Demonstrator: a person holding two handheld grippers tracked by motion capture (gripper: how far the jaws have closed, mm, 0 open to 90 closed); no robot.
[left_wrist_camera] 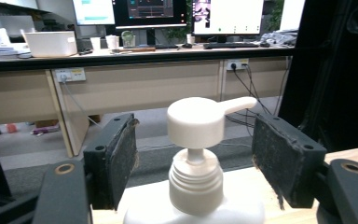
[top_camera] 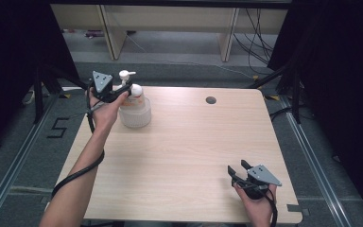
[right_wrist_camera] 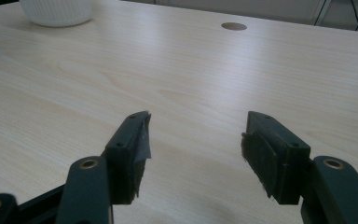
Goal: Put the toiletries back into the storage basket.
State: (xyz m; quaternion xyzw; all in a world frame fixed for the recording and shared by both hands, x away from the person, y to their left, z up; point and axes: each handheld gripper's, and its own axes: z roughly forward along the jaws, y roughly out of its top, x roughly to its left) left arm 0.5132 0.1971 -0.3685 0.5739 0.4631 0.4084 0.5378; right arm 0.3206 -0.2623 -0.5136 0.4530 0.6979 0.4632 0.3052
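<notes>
A translucent soap bottle (top_camera: 134,111) with a white pump head (top_camera: 125,74) stands upright at the far left of the light wooden table (top_camera: 194,142). My left gripper (top_camera: 130,89) is at the bottle's neck. In the left gripper view its jaws stand open on either side of the pump head (left_wrist_camera: 196,122), with a gap between each pad and the white plastic. My right gripper (top_camera: 237,166) rests near the table's front right edge, open, with nothing between its pads (right_wrist_camera: 133,140). The bottle's base (right_wrist_camera: 56,11) shows far off in the right gripper view.
A round cable hole (top_camera: 211,100) sits in the table's far middle. Black curtains hang at both sides, and cables lie on the floor behind. A desk with monitors (left_wrist_camera: 149,9) stands beyond the table.
</notes>
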